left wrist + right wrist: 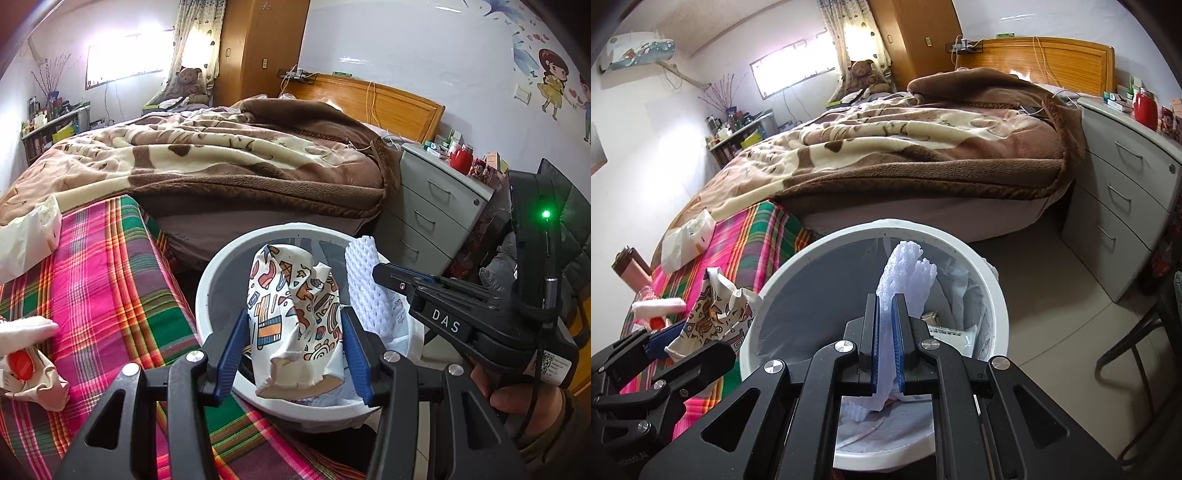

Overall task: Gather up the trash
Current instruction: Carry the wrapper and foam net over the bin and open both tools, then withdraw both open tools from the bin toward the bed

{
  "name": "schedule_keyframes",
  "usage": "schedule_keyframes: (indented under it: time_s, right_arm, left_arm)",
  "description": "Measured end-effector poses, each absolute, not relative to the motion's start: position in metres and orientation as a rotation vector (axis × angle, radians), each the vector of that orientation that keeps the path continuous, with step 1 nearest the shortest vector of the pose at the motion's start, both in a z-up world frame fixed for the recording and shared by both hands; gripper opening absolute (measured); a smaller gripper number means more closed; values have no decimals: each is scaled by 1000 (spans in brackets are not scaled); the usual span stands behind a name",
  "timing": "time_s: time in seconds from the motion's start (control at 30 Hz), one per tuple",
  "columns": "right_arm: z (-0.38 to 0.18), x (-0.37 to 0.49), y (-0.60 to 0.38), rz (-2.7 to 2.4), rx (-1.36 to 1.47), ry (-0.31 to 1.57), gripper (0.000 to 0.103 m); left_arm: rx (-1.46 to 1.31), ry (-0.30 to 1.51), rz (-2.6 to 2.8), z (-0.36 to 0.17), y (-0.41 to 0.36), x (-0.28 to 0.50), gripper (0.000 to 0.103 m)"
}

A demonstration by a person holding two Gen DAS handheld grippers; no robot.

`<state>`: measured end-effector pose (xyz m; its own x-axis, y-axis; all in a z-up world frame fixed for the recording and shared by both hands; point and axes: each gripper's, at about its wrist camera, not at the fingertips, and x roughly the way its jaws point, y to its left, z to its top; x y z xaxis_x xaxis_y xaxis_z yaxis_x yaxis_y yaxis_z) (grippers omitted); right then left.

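Note:
My left gripper (pixel 293 334) is shut on a crumpled paper cup (pixel 295 317) with a colourful print, held over the white trash bin (pixel 221 266). My right gripper (pixel 885 314) is shut on a white foam net sleeve (pixel 905 273), held over the same bin (pixel 820 247). The bin is lined with a bag and holds some paper scraps. In the left wrist view the foam sleeve (pixel 367 284) and right gripper (pixel 384 275) sit just right of the cup. In the right wrist view the cup (pixel 716 314) and left gripper (pixel 668 341) are at the bin's left rim.
The bin stands beside a plaid-covered surface (pixel 110 280) with more litter: a white wrapper (pixel 29 236), a red-and-white packet (pixel 26 365). A bed with a brown blanket (pixel 229 155) lies behind. A grey drawer cabinet (pixel 436 199) is right. A chair (pixel 1137 354) stands right.

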<state>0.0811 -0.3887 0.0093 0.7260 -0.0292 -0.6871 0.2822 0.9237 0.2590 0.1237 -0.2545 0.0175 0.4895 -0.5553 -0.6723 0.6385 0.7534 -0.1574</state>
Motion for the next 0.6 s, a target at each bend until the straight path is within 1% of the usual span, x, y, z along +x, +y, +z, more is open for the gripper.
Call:
schedule_keyframes:
  time_s: [0.07, 0.1, 0.13, 0.3, 0.37, 0.4, 0.43, 0.47, 0.5, 0.6]
  right_arm:
    - [8, 81, -390, -171, 364, 747, 7]
    - [8, 82, -391, -170, 366, 746, 7]
    - [7, 82, -392, -167, 370, 748, 7]
    - [5, 80, -393, -179, 387, 760, 10]
    - [5, 79, -394, -170, 409, 760, 17]
    - [5, 79, -394, -167, 419, 758, 27]
    - [5, 78, -394, -167, 423, 756, 40]
    - [6, 77, -394, -166, 425, 752, 44]
    - [7, 76, -393, -159, 428, 747, 46]
    - [9, 75, -388, -151, 426, 747, 46]
  left_arm:
    - [116, 776, -735, 17, -255, 125, 61]
    - [118, 770, -735, 17, -255, 125, 71]
    - [120, 763, -731, 17, -255, 124, 72]
    - [110, 760, -728, 19, -253, 123, 74]
    - [107, 761, -727, 19, -250, 122, 75]
    - [105, 761, -727, 20, -249, 122, 75]
    - [102, 761, -725, 20, -247, 121, 75]
    - [101, 759, -722, 20, -245, 121, 75]
    - [99, 756, -722, 21, -243, 121, 75]
    - [94, 753, -709, 23, -237, 120, 75]
